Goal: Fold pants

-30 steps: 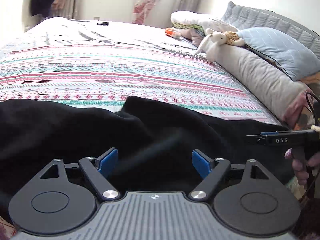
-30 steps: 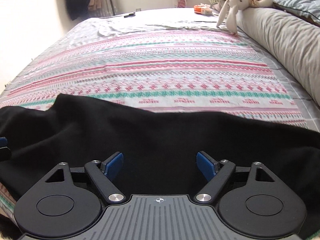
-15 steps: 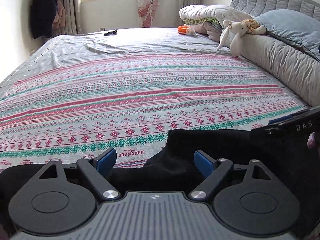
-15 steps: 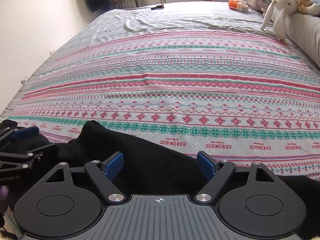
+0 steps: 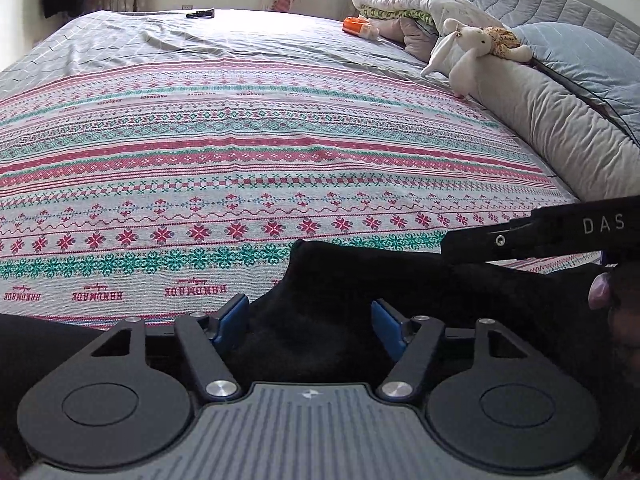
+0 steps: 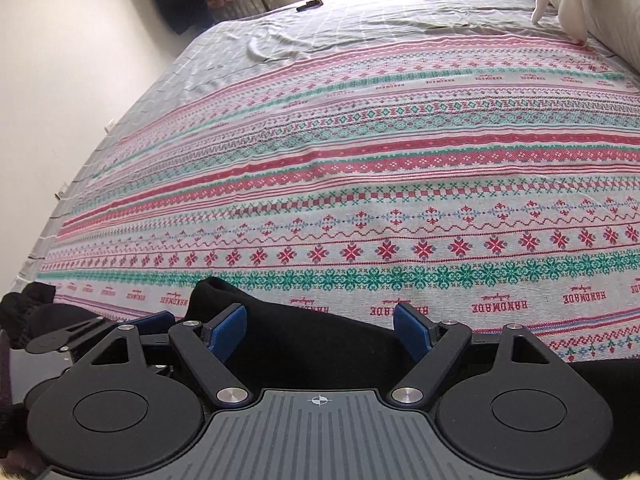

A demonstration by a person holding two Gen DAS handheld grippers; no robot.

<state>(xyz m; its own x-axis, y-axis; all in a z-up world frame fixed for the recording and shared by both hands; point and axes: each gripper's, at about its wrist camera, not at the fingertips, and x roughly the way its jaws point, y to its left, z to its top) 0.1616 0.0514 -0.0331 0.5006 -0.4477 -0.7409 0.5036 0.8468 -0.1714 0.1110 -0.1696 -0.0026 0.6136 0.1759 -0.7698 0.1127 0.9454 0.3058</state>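
Observation:
The black pants [image 5: 360, 280] lie bunched at the near edge of the bed, with a raised corner pointing away from me; they also show in the right wrist view [image 6: 304, 340]. My left gripper [image 5: 310, 326] is open, its blue pads on either side of the black cloth, not closed on it. My right gripper [image 6: 320, 330] is open too, just above the pants' edge. The right gripper's black body [image 5: 560, 236] shows at the right of the left wrist view. The left gripper [image 6: 100, 330] shows at the lower left of the right wrist view.
The bed carries a striped pink and green patterned blanket [image 5: 240, 160] over a grey checked sheet [image 5: 140, 36]. A long grey bolster [image 5: 560, 128], a white plush rabbit [image 5: 464, 56], folded quilts [image 5: 400, 0] and an orange item [image 5: 356, 26] lie at the right. A wall [image 6: 60, 80] runs along the left.
Both grippers have drawn back toward the near edge of the bed. The pants now fill much less of each view, and more blanket shows. Both grippers stay open.

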